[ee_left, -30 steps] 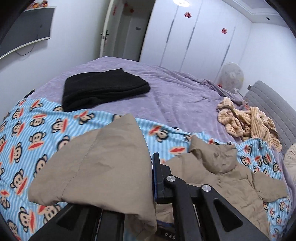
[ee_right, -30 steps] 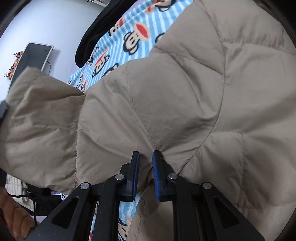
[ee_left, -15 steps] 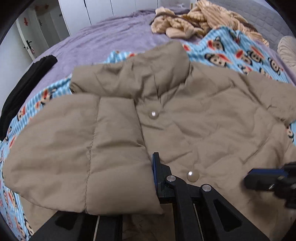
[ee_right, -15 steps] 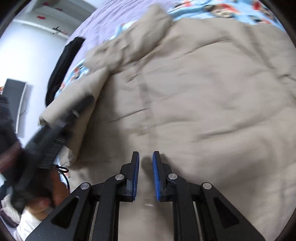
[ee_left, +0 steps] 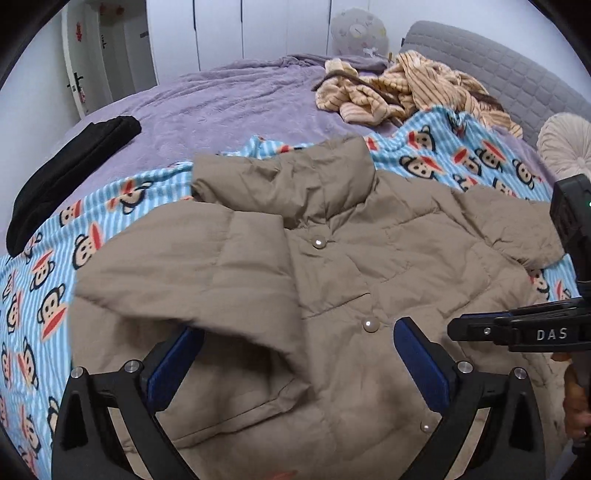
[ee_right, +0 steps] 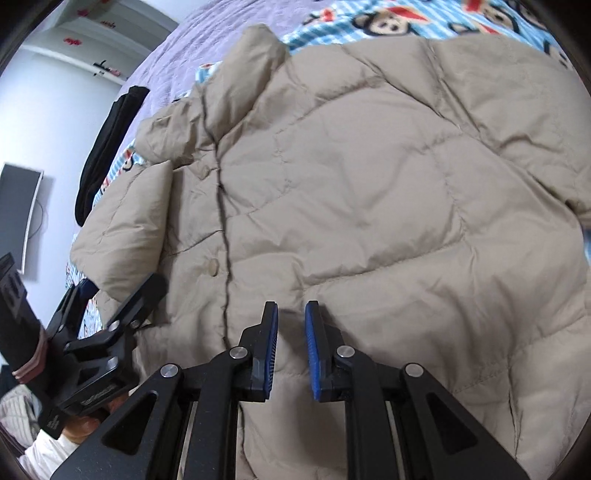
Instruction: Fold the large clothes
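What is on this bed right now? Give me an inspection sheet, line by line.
Surface: purple bed cover with a monkey-print blanket on top.
Job's things: tan puffer jacket lying front up on the blanket, one sleeve folded across its front.
Clutter: black garment, striped garment, round cushion.
Grippers: left gripper jaws opening wide, sleeve end between them, not pinched; right gripper over the jacket, narrow gap, nothing pinched.
Cables: thin cable by the wall monitor.
Surroundings: white wardrobe doors, grey headboard.
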`<move>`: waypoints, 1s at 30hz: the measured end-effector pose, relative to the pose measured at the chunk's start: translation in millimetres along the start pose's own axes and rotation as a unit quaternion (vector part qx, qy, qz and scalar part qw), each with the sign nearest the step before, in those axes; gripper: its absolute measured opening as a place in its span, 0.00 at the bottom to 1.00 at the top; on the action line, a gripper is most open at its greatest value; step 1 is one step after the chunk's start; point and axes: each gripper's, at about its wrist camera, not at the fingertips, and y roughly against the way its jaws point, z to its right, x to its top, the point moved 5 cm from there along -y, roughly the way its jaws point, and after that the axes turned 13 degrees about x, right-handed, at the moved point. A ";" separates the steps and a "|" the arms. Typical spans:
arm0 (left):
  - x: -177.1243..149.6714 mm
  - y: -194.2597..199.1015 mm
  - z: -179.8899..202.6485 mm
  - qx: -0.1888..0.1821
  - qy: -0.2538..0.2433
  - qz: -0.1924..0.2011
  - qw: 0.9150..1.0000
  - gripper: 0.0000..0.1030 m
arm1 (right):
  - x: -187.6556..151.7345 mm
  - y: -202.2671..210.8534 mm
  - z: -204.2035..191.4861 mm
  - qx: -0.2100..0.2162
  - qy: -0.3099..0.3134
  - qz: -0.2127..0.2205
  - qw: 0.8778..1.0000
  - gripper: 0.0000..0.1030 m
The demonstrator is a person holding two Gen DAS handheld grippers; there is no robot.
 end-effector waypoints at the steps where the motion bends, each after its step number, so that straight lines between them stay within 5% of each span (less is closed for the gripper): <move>1: 6.1 4.9 -19.8 0.000 0.016 0.003 1.000 1.00 | 4.1 -8.4 -13.3 -0.004 0.014 -0.001 1.000 0.19; 2: 7.9 8.5 -38.5 -0.001 0.036 0.001 0.999 1.00 | 4.5 -7.8 -23.4 -0.009 0.036 -0.001 0.999 0.39; 3: 8.0 10.1 -58.2 -0.007 0.058 -0.006 0.998 1.00 | 4.9 -7.7 -36.0 -0.017 0.063 -0.001 0.998 0.77; 5: 6.0 -0.6 -110.3 -0.017 0.124 -0.033 0.992 1.00 | 5.8 -11.0 -66.9 -0.030 0.120 0.007 0.992 0.96; 8: -10.6 -34.9 -183.4 -0.020 0.233 -0.079 0.969 1.00 | 0.1 -22.7 -121.2 -0.044 0.228 0.009 0.973 0.96; 12: -32.5 -91.8 -220.1 -0.093 0.320 -0.149 0.931 1.00 | -7.4 -61.8 -177.0 -0.081 0.340 -0.003 0.937 0.96; 14: -36.3 -114.6 -219.6 -0.125 0.341 -0.164 0.917 0.84 | -10.1 -80.9 -195.8 -0.104 0.384 -0.001 0.918 0.96; 16: -31.3 -125.3 -214.9 -0.149 0.357 -0.159 0.908 0.45 | -9.4 -98.9 -209.5 -0.132 0.417 0.003 0.899 0.96; 17: -25.9 -124.6 -214.0 -0.157 0.364 -0.147 0.906 0.33 | -7.1 -108.0 -214.7 -0.148 0.428 0.005 0.891 0.96; 18: -20.0 -121.1 -212.5 -0.145 0.362 -0.135 0.911 0.26 | -3.9 -115.6 -218.2 -0.164 0.437 0.008 0.885 0.96; 20: -1.2 -101.8 -208.0 -0.055 0.304 -0.088 0.947 0.15 | 4.0 -126.2 -220.0 -0.187 0.443 0.016 0.876 0.94; 22: 17.7 -80.6 -194.0 0.038 0.217 -0.038 0.975 0.14 | 13.0 -124.0 -216.3 -0.195 0.436 0.031 0.878 0.77; 23: 24.3 -72.5 -185.1 0.070 0.182 -0.016 0.981 0.14 | 18.9 -117.7 -211.7 -0.189 0.423 0.042 0.885 0.27; 24: 28.6 -68.6 -177.8 0.092 0.155 -0.003 0.984 0.14 | 25.9 -111.6 -206.8 -0.179 0.403 0.051 0.896 0.05; 30: 13.8 -97.9 -175.7 0.152 0.103 -0.030 0.983 0.14 | 49.0 -48.9 -113.8 -0.113 0.179 0.121 0.970 0.05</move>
